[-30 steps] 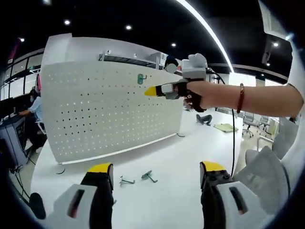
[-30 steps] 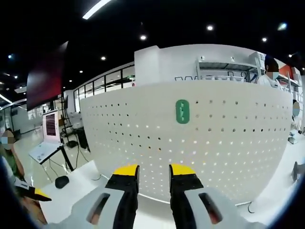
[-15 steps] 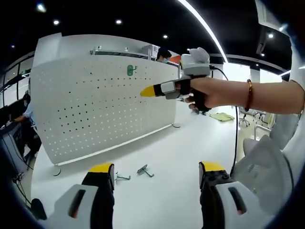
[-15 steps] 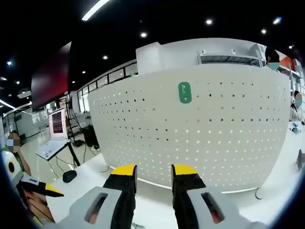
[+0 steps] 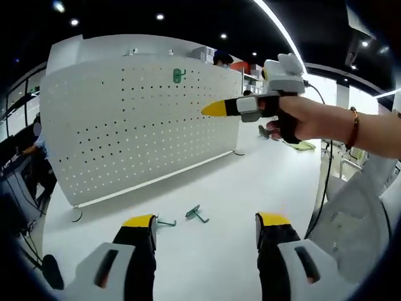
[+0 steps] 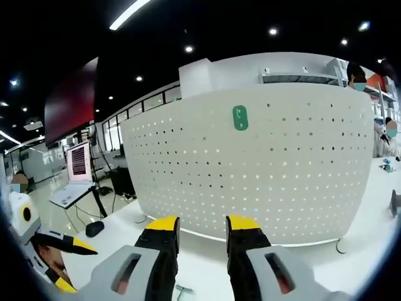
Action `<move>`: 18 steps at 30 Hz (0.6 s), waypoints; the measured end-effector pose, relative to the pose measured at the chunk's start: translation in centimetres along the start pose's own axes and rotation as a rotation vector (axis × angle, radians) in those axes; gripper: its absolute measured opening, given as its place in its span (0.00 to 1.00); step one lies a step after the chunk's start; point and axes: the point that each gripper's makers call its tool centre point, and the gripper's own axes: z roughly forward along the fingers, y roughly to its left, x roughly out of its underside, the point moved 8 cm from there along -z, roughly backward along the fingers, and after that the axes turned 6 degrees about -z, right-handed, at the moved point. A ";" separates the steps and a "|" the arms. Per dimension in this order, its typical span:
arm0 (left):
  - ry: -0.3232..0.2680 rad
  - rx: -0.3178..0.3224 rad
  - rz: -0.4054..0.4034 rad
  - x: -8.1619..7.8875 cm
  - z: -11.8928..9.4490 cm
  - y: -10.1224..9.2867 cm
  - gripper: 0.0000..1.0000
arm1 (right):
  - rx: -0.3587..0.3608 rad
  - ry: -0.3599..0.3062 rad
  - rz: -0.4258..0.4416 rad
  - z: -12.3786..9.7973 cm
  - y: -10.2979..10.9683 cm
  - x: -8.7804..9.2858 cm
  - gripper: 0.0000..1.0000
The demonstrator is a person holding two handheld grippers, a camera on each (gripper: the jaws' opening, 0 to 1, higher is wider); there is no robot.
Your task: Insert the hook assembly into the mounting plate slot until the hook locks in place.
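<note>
White tabletop [image 5: 250, 194] has a pegboard [image 5: 125, 132] standing on it, two small hooks [image 5: 196, 214] lying loose nearby.

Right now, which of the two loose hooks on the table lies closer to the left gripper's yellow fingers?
The left-hand hook, lying just beyond the left gripper's left yellow finger. The other hook lies further out, towards the pegboard.

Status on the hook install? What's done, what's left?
Done: one green hook already sits on the pegboard. In hand: nothing; the right gripper hovers off the board with its jaws empty, and the left gripper is open over the table. Left: two hooks lie loose on the table, ungrasped.
</note>
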 end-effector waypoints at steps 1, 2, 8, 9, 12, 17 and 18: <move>0.008 0.005 0.005 0.1 0.3 0.0 0.66 | 0.007 -0.001 0.002 -0.2 0.0 0.1 0.29; 0.015 0.006 0.007 0.1 0.4 0.0 0.65 | 0.007 -0.013 0.009 -0.5 0.0 0.2 0.29; 0.034 0.018 0.006 0.4 1.3 0.1 0.65 | -0.030 -0.006 0.011 -1.2 0.4 1.3 0.33; 0.038 0.020 0.010 0.5 1.4 0.0 0.65 | -0.034 -0.004 0.012 -1.3 0.5 1.4 0.34; 0.055 0.021 0.018 0.6 1.8 0.1 0.66 | -0.049 0.007 0.005 -1.6 0.8 2.0 0.37; 0.071 0.033 0.022 0.8 2.4 -0.1 0.66 | -0.076 0.008 0.004 -2.1 1.1 2.4 0.43; 0.074 0.037 0.023 0.9 2.5 -0.1 0.66 | -0.082 0.007 0.005 -2.2 1.2 2.5 0.44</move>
